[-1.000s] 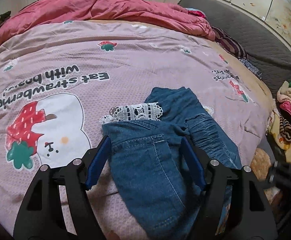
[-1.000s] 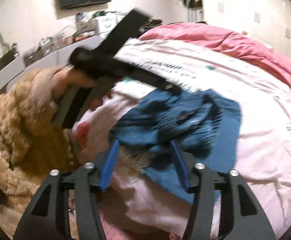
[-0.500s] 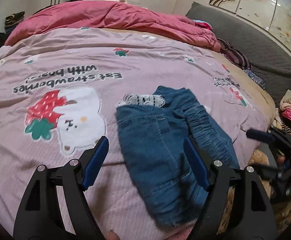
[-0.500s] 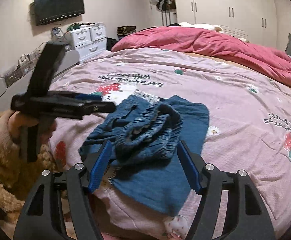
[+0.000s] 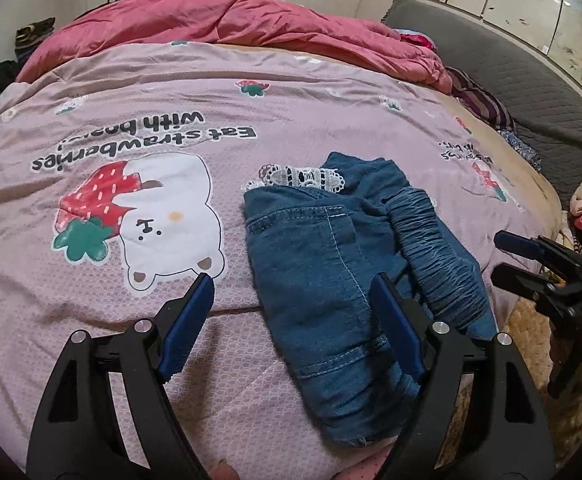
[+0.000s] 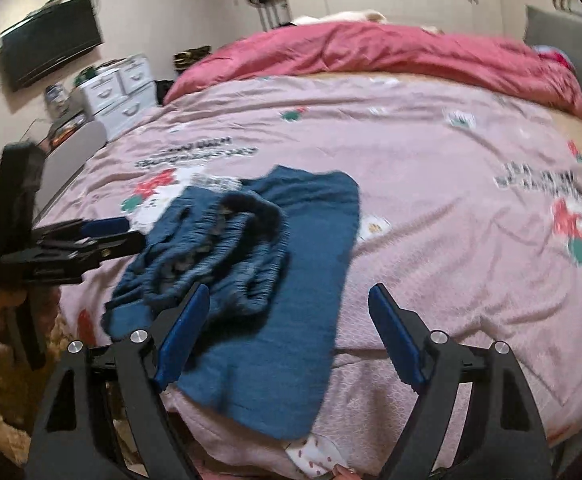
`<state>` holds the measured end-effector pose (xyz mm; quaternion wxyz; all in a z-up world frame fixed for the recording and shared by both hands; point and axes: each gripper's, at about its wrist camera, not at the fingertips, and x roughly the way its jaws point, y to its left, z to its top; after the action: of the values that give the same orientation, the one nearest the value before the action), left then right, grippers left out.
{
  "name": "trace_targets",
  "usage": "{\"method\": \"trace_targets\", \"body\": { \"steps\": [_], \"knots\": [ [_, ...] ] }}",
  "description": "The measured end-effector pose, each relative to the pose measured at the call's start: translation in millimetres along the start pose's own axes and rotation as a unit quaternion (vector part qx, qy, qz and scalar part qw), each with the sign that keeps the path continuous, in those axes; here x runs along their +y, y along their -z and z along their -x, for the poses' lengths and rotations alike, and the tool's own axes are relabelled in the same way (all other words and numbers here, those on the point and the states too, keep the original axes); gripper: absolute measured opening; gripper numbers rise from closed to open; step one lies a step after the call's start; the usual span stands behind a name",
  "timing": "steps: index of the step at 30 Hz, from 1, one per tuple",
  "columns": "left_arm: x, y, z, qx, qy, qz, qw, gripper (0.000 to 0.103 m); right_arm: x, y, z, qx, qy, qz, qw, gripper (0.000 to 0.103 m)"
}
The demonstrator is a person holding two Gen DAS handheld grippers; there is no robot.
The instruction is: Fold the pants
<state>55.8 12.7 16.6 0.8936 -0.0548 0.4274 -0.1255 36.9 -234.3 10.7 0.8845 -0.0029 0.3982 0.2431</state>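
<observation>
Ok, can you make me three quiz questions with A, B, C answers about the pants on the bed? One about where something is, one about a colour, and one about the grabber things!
1. Where does the white lace trim lie?
A. on the pants' edge farthest from the camera
B. on the red duvet
C. inside the left gripper

2. What colour are the pants?
A. green
B. blue
C. yellow

3. How are the left gripper and right gripper?
A. both shut on the pants
B. one shut, one open
C. both open, holding nothing

Answers:
1 A, the lace peeks out at the pants' far edge.
2 B, they are blue denim.
3 C, both pairs of jaws stand wide apart, gripping no cloth.
</observation>
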Motion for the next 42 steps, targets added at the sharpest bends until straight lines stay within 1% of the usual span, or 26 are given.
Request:
{"method": "trace_targets", "body": {
  "steps": [2,12,13,17,21,22,23,25,28,32,34,35,37,38,39,40,41,42],
  "knots": [
    [0.1,0.8,-2.8,0.004,-0.002,0.001,1.0,0.074,-6.4,0.8,-7.7,0.011,0.008,-0.012,1.0,0.081],
    [2.0,2.2,-18.0,0.019,-0.011,0.006,0.9997,0.076,-15.7,-1.8,-26.2,0.021,-0.008,-0.028,0.999,0.08],
    [2.0,2.3,-19.8,0.02,-0.012,0.007,0.9997,0.076,-15.8,-2.3,-27.3,0.021,-0.01,-0.029,0.999,0.079],
    [2.2,1.2,-24.4,0.023,-0.009,0.011,0.9996,0.076,-14.5,-5.2,-27.5,0.019,-0.021,-0.027,0.999,0.07],
    [-1.7,0.1,-29.2,0.027,0.0,0.013,0.9995,0.076,-12.0,-7.8,-29.1,0.017,-0.028,-0.024,0.999,0.069],
    [-3.8,0.6,-30.9,0.03,0.003,0.012,0.9995,0.076,-12.3,-8.9,-31.0,0.018,-0.034,-0.027,0.999,0.068],
    [-6.4,1.2,-32.6,0.032,0.005,0.01,0.9994,0.076,-12.4,-9.3,-31.9,0.019,-0.037,-0.027,0.999,0.064],
    [-11.0,2.3,-35.0,0.034,0.006,0.006,0.9994,0.076,-11.7,-10.8,-33.3,0.022,-0.042,-0.025,0.999,0.062],
    [-14.5,2.8,-38.7,0.036,0.007,0.005,0.9993,0.076,-9.8,-14.2,-35.4,0.023,-0.047,-0.02,0.998,0.061],
    [-13.6,2.6,-41.8,0.035,0.011,0.02,0.9991,0.076,-16.3,-15.5,-45.3,0.033,-0.055,-0.037,0.997,0.061],
    [-13.9,2.3,-42.7,0.035,0.014,0.026,0.999,0.076,-23.3,-14.2,-48.9,0.039,-0.062,-0.061,0.995,0.061],
    [-14.2,2.3,-43.0,0.034,0.014,0.027,0.999,0.076,-26.3,-13.2,-49.2,0.04,-0.061,-0.07,0.995,0.061],
    [-15.9,2.5,-44.4,0.035,0.016,0.029,0.9988,0.076,-31.9,-11.1,-48.7,0.041,-0.045,-0.081,0.995,0.061],
    [-17.1,2.9,-44.5,0.034,0.016,0.029,0.9989,0.074,-33.8,-10.1,-49.0,0.043,-0.042,-0.083,0.995,0.057],
    [-18.5,3.0,-44.6,0.034,0.017,0.028,0.9989,0.072,-34.7,-9.1,-50.6,0.046,-0.046,-0.083,0.994,0.051],
    [-20.2,2.8,-45.0,0.035,0.019,0.027,0.9988,0.068,-33.8,-8.6,-51.8,0.048,-0.048,-0.079,0.995,0.046],
    [-21.5,2.4,-45.1,0.035,0.021,0.027,0.9988,0.066,-30.1,-8.6,-54.1,0.052,-0.055,-0.068,0.995,0.032],
    [-22.5,2.1,-45.1,0.035,0.02,0.026,0.9988,0.065,-26.5,-8.9,-54.6,0.051,-0.062,-0.062,0.995,0.024]
  ]
}}
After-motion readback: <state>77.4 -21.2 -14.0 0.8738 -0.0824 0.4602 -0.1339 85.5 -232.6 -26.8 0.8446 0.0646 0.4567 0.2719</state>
